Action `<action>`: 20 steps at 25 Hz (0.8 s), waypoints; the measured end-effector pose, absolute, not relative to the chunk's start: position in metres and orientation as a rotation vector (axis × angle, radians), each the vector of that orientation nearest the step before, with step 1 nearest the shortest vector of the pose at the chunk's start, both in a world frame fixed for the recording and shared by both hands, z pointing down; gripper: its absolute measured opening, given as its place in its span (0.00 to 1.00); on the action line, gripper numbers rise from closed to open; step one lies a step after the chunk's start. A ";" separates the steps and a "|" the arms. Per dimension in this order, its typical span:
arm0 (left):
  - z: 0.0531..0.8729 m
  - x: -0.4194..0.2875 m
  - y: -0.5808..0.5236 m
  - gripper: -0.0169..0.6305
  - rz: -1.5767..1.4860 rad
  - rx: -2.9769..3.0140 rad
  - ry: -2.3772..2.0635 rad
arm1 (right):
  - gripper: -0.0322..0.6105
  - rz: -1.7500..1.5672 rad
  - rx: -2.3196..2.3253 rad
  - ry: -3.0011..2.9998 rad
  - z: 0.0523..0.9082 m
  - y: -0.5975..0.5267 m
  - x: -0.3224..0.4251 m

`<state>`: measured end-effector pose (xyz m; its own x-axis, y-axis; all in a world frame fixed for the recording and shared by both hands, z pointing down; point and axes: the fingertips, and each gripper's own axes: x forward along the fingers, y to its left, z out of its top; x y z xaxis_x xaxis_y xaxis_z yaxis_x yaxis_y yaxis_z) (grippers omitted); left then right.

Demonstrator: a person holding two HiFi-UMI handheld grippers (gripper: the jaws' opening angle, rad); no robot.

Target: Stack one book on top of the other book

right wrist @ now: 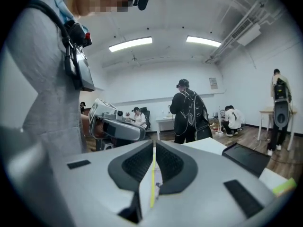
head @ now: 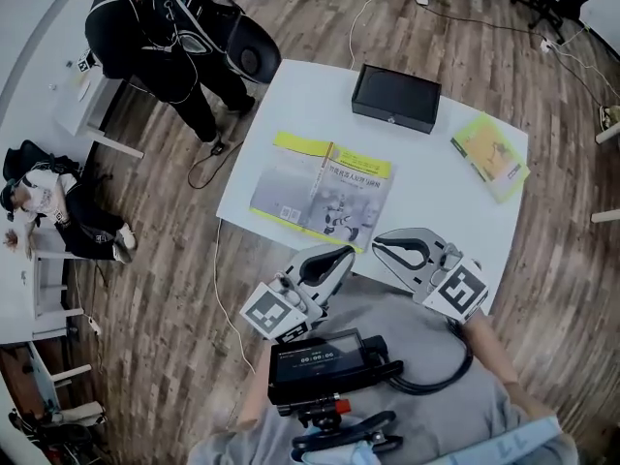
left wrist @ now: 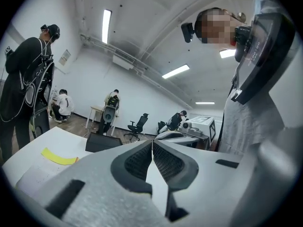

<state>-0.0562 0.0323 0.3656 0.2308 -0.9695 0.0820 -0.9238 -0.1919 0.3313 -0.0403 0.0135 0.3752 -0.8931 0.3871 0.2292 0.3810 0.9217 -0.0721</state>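
1. The left gripper (head: 339, 254) and the right gripper (head: 381, 244) both have their jaws pressed together, and they pinch nothing.
2. The large book (head: 325, 190) lies just beyond them. The small yellow-green book (head: 489, 153) lies well apart from it.
3. Stacking is not yet begun, I judge. The next move calls for spread jaws at one book's edge.

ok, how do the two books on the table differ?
The grey book is much larger than the yellow-green book. The grey book lies mid-table toward the near edge; the yellow-green book sits at the right edge. Both lie flat on the white table, apart, unstacked.
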 end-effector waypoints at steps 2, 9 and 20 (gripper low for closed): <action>0.363 -0.070 0.034 0.06 -0.208 2.199 -1.767 | 0.10 -0.036 -0.581 -2.827 0.370 0.013 -0.054; 0.357 -0.120 0.047 0.06 -0.115 2.128 -1.934 | 0.10 -0.504 -0.707 -2.637 0.364 0.016 -0.101; 0.408 -0.166 0.058 0.06 0.065 1.854 -2.058 | 0.10 -0.932 -0.946 -2.385 0.385 0.017 -0.164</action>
<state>-0.1664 0.0585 0.4082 -0.0669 -0.9518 0.2994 -0.9687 0.1338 0.2089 -0.1640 0.0167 0.3854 -0.6863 0.4434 0.5765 0.7168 0.5467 0.4328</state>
